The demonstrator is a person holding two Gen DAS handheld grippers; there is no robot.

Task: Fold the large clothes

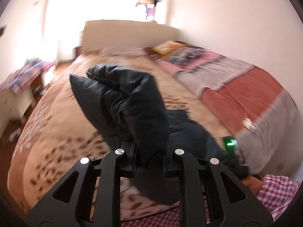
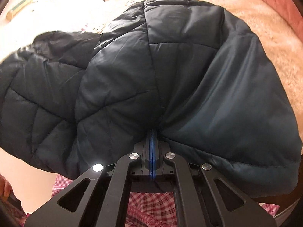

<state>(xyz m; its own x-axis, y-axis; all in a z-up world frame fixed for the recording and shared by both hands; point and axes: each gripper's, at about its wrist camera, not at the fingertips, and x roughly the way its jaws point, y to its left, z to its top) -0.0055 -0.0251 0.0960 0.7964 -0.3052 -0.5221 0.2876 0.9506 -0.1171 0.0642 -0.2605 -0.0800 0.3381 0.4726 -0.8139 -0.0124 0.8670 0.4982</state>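
A dark navy quilted puffer jacket point(image 1: 128, 102) is lifted over a bed. My left gripper point(image 1: 149, 151) is shut on a thick fold of the jacket, which stands up in front of the camera. In the right wrist view the jacket point(image 2: 132, 71) fills most of the frame, quilted side left and smooth lining right. My right gripper point(image 2: 152, 138) is shut on a pinched edge of the jacket, its blue pads pressed together. The other gripper shows in the left wrist view as a dark body with a green light point(image 1: 230, 142) at lower right.
The bed has a beige leaf-pattern cover point(image 1: 56, 132) and folded pink, grey and rust blankets point(image 1: 236, 87) on the right. A beige headboard point(image 1: 128, 34) stands at the back. A low cabinet with a patterned cloth point(image 1: 20, 83) is at left. My pink checked clothing point(image 2: 149, 208) is at the bottom.
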